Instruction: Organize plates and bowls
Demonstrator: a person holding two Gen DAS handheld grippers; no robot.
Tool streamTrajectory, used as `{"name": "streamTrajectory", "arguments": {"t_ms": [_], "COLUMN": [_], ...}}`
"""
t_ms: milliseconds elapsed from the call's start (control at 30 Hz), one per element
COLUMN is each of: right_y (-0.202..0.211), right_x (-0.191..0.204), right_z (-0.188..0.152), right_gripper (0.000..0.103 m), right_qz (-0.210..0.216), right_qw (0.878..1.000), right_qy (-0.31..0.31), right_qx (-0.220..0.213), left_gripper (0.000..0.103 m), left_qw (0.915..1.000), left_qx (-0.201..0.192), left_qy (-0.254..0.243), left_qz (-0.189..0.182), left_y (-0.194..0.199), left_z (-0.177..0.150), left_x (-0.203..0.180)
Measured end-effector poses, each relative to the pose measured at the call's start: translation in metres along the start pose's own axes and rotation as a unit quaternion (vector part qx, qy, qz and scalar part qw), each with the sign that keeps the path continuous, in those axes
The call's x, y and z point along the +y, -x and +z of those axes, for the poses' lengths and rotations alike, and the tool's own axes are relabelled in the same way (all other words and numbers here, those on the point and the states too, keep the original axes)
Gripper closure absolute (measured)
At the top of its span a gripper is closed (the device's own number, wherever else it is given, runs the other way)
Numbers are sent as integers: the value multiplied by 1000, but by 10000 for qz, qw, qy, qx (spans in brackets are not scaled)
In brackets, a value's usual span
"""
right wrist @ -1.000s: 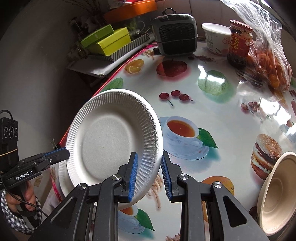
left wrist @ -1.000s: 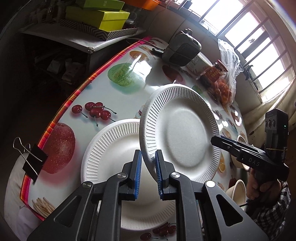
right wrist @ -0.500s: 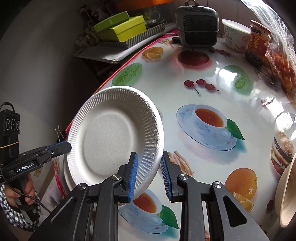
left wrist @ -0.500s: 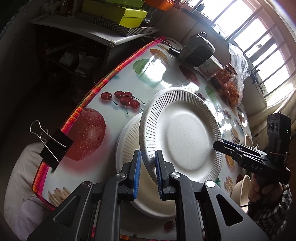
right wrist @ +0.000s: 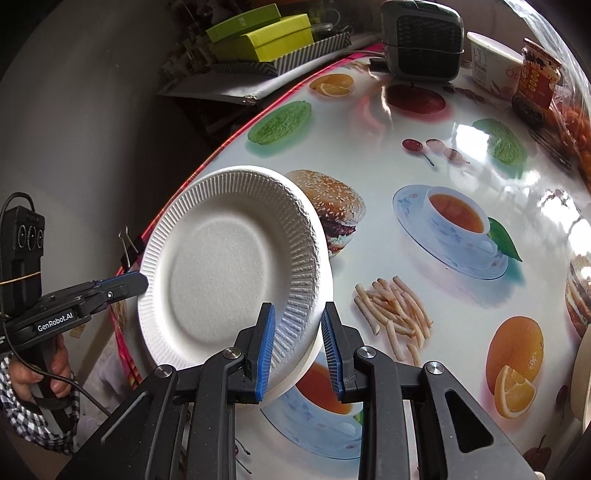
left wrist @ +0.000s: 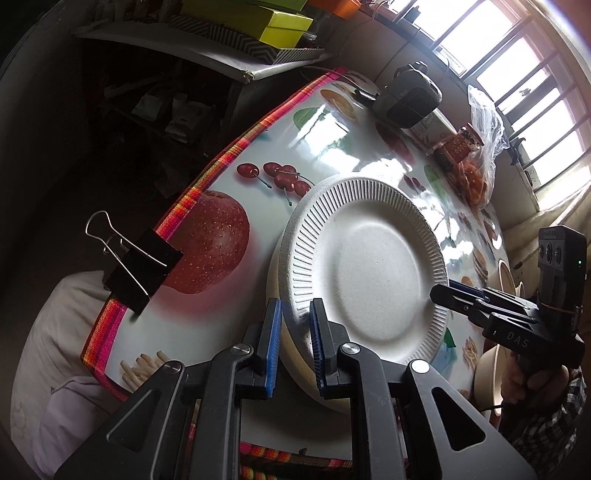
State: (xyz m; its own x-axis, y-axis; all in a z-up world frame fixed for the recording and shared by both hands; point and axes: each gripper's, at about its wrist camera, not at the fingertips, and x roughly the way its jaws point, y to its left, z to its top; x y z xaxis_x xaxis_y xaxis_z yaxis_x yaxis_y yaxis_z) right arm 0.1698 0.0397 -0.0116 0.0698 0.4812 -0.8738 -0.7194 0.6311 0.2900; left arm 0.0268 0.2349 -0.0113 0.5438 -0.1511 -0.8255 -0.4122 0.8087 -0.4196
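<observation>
Both grippers' blue-padded fingers (left wrist: 317, 343) pinch opposite fluted rims of one round white paper plate (left wrist: 369, 273).

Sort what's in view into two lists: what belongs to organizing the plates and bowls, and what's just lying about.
Job:
- held paper plate
- plate underneath
- bowl
- left gripper
- right gripper

Lying about:
- binder clip
- small heater
- green boxes
- jar
- white tub
- bag of fruit

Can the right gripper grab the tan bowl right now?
Probably not. The right gripper is already holding the white paper plate, and the tan bowl sits off at the far right edge.
</observation>
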Motion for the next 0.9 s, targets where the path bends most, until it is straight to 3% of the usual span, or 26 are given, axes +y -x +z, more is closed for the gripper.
{"name": "streamTrajectory", "arguments": {"t_ms": [900], "right_y": [-4], "right_x": [9], "right_z": [-7], "right_gripper": [76], "right_qz": [-254], "right_qw": [9996], "right_qy": [137], "right_qx": [77], "left_gripper": [88], "left_qw": [9998], "left_qx": [122], "left_qy": [-78], "left_qz": [117], "left_y": [3], "left_z": [-10], "left_x": [-2]}}
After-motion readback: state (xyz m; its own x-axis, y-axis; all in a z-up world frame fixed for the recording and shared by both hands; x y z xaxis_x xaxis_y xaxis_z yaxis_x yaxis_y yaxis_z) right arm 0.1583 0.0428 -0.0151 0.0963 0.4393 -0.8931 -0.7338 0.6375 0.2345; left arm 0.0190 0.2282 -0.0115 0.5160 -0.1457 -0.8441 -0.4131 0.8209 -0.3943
